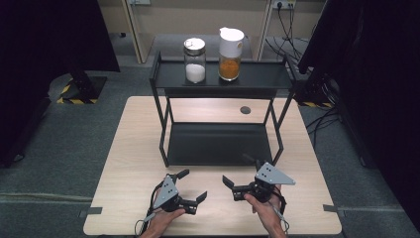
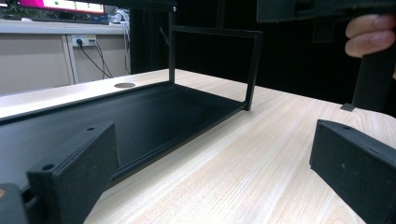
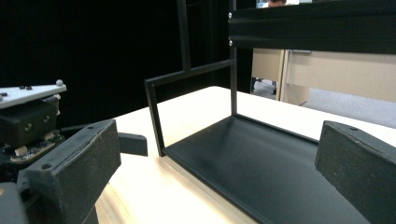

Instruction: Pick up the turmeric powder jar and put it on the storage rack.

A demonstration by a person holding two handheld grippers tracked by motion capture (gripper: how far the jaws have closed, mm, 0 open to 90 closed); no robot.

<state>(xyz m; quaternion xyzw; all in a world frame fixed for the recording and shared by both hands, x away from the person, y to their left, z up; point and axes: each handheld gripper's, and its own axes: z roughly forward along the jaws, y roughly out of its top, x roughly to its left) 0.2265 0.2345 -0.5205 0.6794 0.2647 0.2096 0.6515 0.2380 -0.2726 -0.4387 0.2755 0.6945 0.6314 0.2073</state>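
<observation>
Both the left gripper and right gripper rest spread and empty before the black two-tier rack, whose top-shelf salt jar and spice jar could topple if knocked.

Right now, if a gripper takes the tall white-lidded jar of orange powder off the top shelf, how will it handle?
The tall jar looks rigid, glass or clear plastic, so likely smooth and maybe slippery. It is narrow for its height and seems under half full of orange powder, so probably light but apt to tip if nudged high. The white lid might come loose if gripped there.
</observation>
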